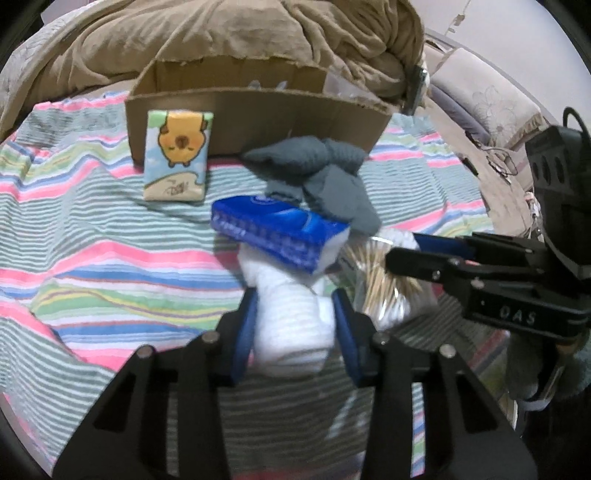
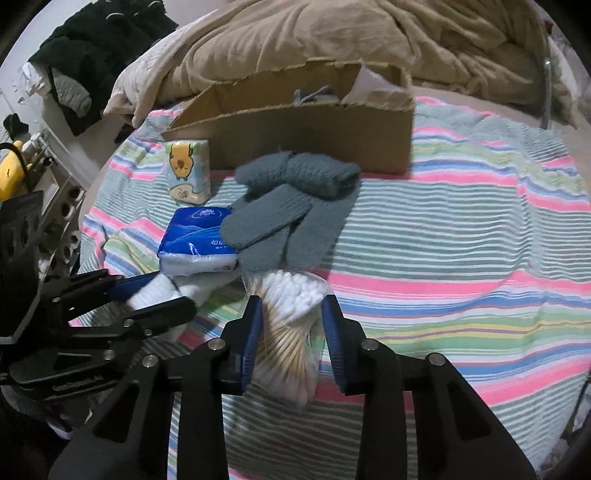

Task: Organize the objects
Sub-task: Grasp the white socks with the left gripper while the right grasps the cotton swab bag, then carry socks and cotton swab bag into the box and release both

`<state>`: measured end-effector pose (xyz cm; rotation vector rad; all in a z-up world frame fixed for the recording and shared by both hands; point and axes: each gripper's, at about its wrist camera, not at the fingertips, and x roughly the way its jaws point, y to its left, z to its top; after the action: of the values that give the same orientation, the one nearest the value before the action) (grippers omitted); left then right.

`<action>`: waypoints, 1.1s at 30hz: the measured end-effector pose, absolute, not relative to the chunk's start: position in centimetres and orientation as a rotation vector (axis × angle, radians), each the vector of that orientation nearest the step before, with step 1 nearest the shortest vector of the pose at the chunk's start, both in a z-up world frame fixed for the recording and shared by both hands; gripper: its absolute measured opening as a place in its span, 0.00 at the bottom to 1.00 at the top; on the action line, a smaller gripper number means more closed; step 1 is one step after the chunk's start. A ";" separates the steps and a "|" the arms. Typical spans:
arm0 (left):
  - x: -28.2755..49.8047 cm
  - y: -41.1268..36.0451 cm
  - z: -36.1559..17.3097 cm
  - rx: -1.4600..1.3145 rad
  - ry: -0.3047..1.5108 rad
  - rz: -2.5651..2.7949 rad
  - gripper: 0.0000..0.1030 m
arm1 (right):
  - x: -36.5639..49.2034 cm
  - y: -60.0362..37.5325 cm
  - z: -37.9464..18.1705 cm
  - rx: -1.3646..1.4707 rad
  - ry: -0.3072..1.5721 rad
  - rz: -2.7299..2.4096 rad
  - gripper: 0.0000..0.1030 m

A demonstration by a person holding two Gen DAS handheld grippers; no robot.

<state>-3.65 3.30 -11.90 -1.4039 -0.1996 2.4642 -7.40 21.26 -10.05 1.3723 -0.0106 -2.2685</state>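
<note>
Striped pastel bedsheet (image 2: 461,236) covered the bed, an open brown cardboard box (image 2: 314,136) sitting at the back against a rumpled tan blanket (image 2: 295,33). Left gripper (image 1: 295,325) had its blue pads pressed on a white rolled sock (image 1: 291,325), under a blue tissue pack (image 1: 277,232). Right gripper (image 2: 291,339) straddled a clear bag of cotton swabs (image 2: 288,332), pads close, contact unclear. Grey knitted gloves (image 2: 291,206) lay just beyond, a capybara-print tissue pack (image 1: 177,155) leaning on the box.

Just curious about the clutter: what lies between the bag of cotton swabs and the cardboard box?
The grey socks, seen in the right wrist view, lie between the cotton swabs and the cardboard box.
</note>
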 end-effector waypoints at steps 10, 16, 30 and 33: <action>-2.1 1.9 -8.2 -1.317 -0.224 2.530 0.40 | -7.2 22.1 -7.3 1.304 0.021 -2.358 0.33; -1.8 1.5 -6.8 -1.282 -0.233 2.563 0.40 | -6.9 22.7 -5.7 1.257 0.027 -2.393 0.33; -3.3 0.4 -3.6 -1.201 -0.226 2.674 0.40 | -8.1 21.3 -1.8 1.123 0.064 -2.424 0.30; -4.0 0.1 -3.2 -1.186 -0.223 2.692 0.40 | -8.6 20.9 -1.4 1.108 0.073 -2.424 0.29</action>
<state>-4.02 0.11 -3.23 -1.1860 -0.2230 2.6919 -8.61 20.88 -1.38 1.1082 0.0732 -2.4236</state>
